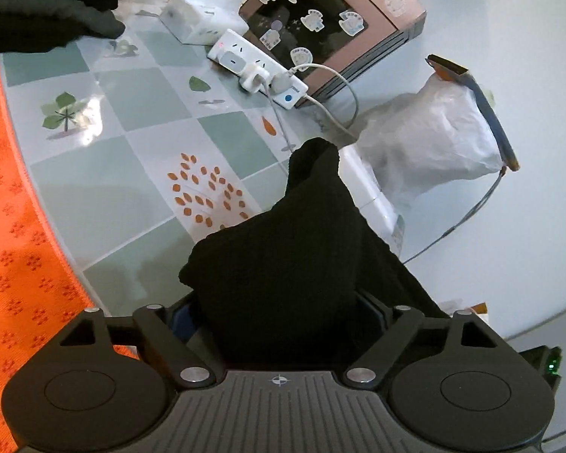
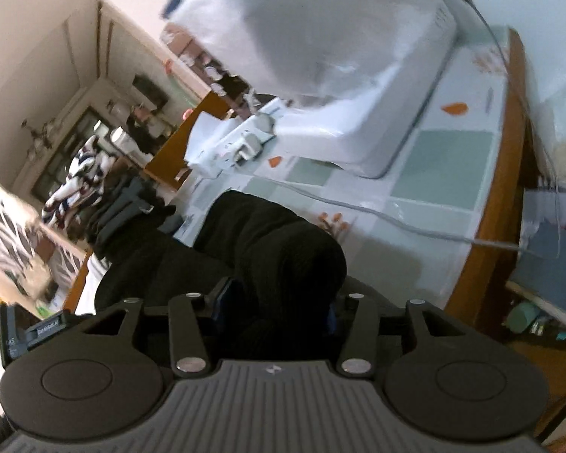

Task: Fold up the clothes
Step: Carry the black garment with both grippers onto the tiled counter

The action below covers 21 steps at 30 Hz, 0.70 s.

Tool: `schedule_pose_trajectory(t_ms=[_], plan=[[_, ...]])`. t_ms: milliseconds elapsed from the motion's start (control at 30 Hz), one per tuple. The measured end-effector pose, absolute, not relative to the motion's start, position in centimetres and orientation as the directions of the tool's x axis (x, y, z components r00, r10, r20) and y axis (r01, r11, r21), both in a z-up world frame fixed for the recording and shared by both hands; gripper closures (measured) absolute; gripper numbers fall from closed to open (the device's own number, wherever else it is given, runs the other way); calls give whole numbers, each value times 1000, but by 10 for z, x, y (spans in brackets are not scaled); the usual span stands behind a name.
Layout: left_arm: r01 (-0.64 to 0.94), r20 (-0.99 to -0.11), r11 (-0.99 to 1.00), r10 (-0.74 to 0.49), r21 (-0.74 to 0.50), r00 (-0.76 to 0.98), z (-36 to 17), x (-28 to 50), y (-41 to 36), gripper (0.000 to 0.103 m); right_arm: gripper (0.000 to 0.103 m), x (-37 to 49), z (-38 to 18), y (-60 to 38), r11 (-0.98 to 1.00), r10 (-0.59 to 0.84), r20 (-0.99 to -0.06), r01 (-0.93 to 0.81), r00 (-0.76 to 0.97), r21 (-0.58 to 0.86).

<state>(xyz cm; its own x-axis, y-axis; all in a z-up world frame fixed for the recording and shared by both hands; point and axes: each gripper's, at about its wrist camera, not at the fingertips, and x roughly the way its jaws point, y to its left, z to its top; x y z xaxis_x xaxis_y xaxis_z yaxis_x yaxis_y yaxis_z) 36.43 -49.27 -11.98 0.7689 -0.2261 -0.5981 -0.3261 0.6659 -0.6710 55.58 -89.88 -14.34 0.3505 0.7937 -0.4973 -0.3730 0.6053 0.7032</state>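
A table [image 1: 105, 188] under a glossy cloth of green and white squares with leaf prints fills the scene, an orange mat [image 1: 11, 226] along one side and a white wall behind. On it sit a pink sticker-covered box [image 1: 377, 26], a white plastic bag [image 1: 434, 136] and a power strip [image 1: 256, 68]. Black knit clothing [image 1: 302, 245] bunches above the cloth between the wide jaws of the left gripper [image 1: 283, 309] and the narrower right gripper [image 2: 275, 302], each clamped on a fold.

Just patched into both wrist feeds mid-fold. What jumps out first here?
A bunched black garment fills the middle of both views, sitting between the jaws of the left claw and the right claw. Behind it on the green-checked tablecloth lie a white power strip with chargers plugged in and a pink, sticker-covered appliance; an orange cloth runs down the left view's left edge.
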Motion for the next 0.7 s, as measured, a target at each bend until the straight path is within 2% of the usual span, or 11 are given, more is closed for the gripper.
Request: schedule_pose_trajectory(t_ms=[100,267,400,500,567,633,700], plan=[[-300,-580,680,-226,-669,783,-104,361,-497,32,54,555,-141,-903,580,808,-471,-335,353,743],[-257,-530,673,-235,-693,815,-73,358,-506,34,55,547,-108,-913,556,820,-445,-316,360,769],[-281,-588,707,-231,-649,775,-86,379,-515,31,54,552,-114,-917,618,779,-508,-314,368,721],[-332,-615,675,-229,-659,754,-112,386,-506,23,44,557,-132,-913,679,732,-571,-326,372,658],[-335,-602,656,-231,-676,764,-112,379,-499,23,29,554,-133,-911,694,719,-577,-348,388,630],[-316,-595,689,-208,-653,777,-99,368,-499,21,27,551,-133,-909,707,706,-582,-369,403,603],[-296,-576,708,-188,-641,796,-83,353,-499,15,26,546,-127,-911,726,688,-592,-375,420,577]])
